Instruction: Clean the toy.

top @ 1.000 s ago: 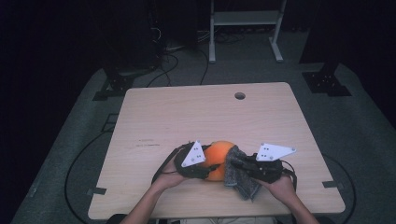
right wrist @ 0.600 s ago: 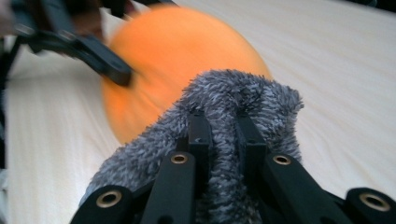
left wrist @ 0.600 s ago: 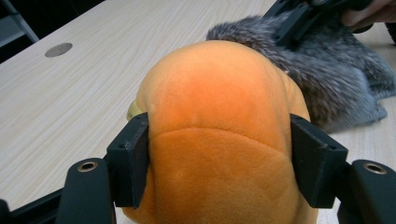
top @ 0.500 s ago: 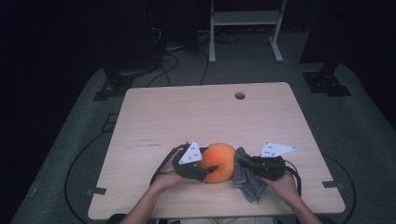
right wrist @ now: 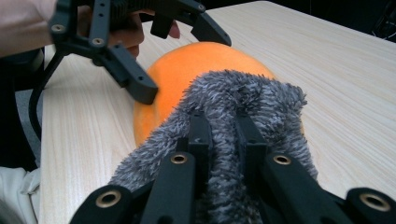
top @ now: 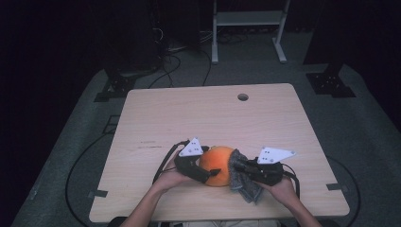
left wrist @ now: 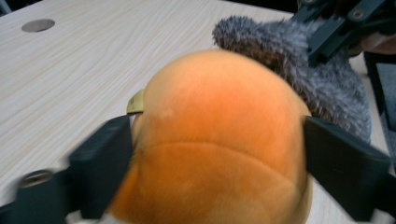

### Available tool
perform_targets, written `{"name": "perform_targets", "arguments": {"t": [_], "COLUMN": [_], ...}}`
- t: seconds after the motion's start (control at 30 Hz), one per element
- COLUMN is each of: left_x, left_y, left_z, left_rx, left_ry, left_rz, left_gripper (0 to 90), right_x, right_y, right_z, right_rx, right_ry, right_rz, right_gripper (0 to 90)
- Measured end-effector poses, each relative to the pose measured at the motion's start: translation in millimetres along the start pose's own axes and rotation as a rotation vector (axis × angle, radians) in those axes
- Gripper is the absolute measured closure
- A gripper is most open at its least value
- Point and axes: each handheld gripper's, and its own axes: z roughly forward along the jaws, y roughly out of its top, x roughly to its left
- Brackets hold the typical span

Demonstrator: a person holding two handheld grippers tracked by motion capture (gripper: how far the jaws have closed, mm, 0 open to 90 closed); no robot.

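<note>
1. My left hand-held gripper, in the lower middle of the high view, has its jaws spread wide around the orange plush ball; they have just been opening, with the ball between them.
2. In the left gripper view the two black jaws flank the ball at lower left and lower right, and I cannot tell whether the pads still press its sides.
3. My right hand-held gripper, just right of the ball in the high view, is clenched on a grey fuzzy cloth.
4. In the right gripper view the cloth bunches between the closed jaws and drapes against the ball.
5. The ball rests on the surface, near its bottom edge in the high view, between my two hands.
6. A round hole sits in the surface toward its upper edge, well apart from the ball.
</note>
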Motion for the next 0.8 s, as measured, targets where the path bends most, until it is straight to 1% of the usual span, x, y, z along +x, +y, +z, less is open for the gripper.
{"name": "perform_targets", "arguments": {"t": [0.03, 0.07, 0.1, 0.13, 0.17, 0.23, 0.3, 0.37, 0.4, 0.47, 0.5, 0.53, 0.57, 0.6, 0.67, 0.7, 0.8], "left_x": [-1.1, -1.5, -1.4, -0.6, 0.2, 0.4, -0.5, -2.4, -3.0, -5.3, -6.4, -7.8, -8.0, -7.5, -4.8, -2.8, -0.1], "left_y": [-0.9, -1.9, -2.6, -3.3, -3.8, -5.3, -5.9, -5.6, -5.3, -4.7, -4.0, -3.4, -2.9, -2.0, 0.9, 3.2, 6.5], "left_z": [0.3, 0.4, 0.4, 0.0, -0.6, -1.4, -2.1, -2.3, -2.4, -1.5, -1.5, -1.4, -1.5, -2.1, -3.7, -5.5, -8.3], "left_rx": [0.003, 0.0, 0.001, 0.002, 0.003, -0.004, -0.009, -0.012, -0.011, -0.015, -0.013, -0.012, -0.01, -0.006, -0.003, -0.003, -0.006], "left_ry": [0.011, 0.014, 0.017, 0.015, 0.014, 0.013, 0.015, 0.014, 0.011, 0.005, 0.005, 0.007, 0.007, 0.007, -0.006, -0.014, -0.016], "left_rz": [0.006, 0.014, 0.027, 0.024, 0.021, 0.02, 0.032, 0.046, 0.057, 0.066, 0.078, 0.086, 0.085, 0.078, 0.05, 0.046, 0.025], "left_gripper": [18.7, 22.4, 24.6, 26.0, 26.9, 27.7, 28.2, 28.9, 29.3, 29.9, 30.0, 29.9, 29.1, 27.3, 19.9, 17.2, 12.2], "right_x": [-0.2, -0.4, -1.3, -2.9, -6.2, -11.8, -17.5, -18.3, -17.3, -13.8, -11.9, -9.4, -7.2, -6.8, -7.2, -6.8, -3.3], "right_y": [-0.2, -0.5, -1.5, -3.1, -5.8, -10.2, -15.4, -15.1, -12.9, -4.4, -1.0, 3.0, 5.9, 6.0, 3.5, 2.1, -0.5], "right_z": [0.2, 0.6, 0.9, 0.8, 0.5, -0.7, -3.5, -6.5, -7.8, -8.9, -8.3, -6.4, -2.5, 0.0, 2.9, 2.9, 0.2], "right_rx": [0.0, 0.003, 0.006, 0.009, 0.016, 0.041, 0.062, 0.05, 0.034, -0.018, -0.031, -0.038, -0.023, -0.013, 0.002, 0.006, 0.019], "right_ry": [-0.001, -0.008, -0.016, -0.022, -0.031, -0.048, -0.063, -0.058, -0.053, -0.022, -0.014, -0.006, -0.006, -0.005, 0.0, 0.001, -0.003], "right_rz": [-0.001, -0.002, -0.005, 0.008, 0.03, 0.056, 0.087, 0.092, 0.088, 0.081, 0.071, 0.057, 0.042, 0.035, 0.038, 0.035, 0.014], "right_gripper": [79.1, 79.2, 79.2, 79.3, 79.3, 79.3, 79.2, 79.2, 79.2, 79.1, 79.1, 79.1, 79.1, 79.1, 79.2, 79.2, 79.2]}}
